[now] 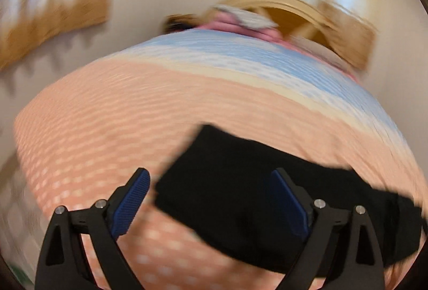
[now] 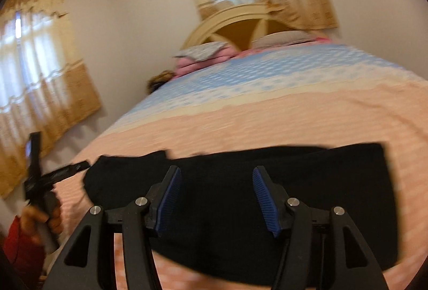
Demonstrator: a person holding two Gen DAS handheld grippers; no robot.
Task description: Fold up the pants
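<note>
Pants [image 2: 240, 209]: black, lying compact on bed [image 2: 267, 116], seemingly folded; left tongs [image 1: 211, 199] and right tongs [image 2: 216, 193] released, empty.

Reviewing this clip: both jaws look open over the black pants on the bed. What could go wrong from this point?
1. The left wrist view is heavily blurred; the left gripper straddles only one end of the pants, so a closing grab may miss that edge.
2. The right gripper hangs open over the middle of the pants; pinching there may catch several layers and bunch the fold.
3. Either could also snag the bedspread.
</note>
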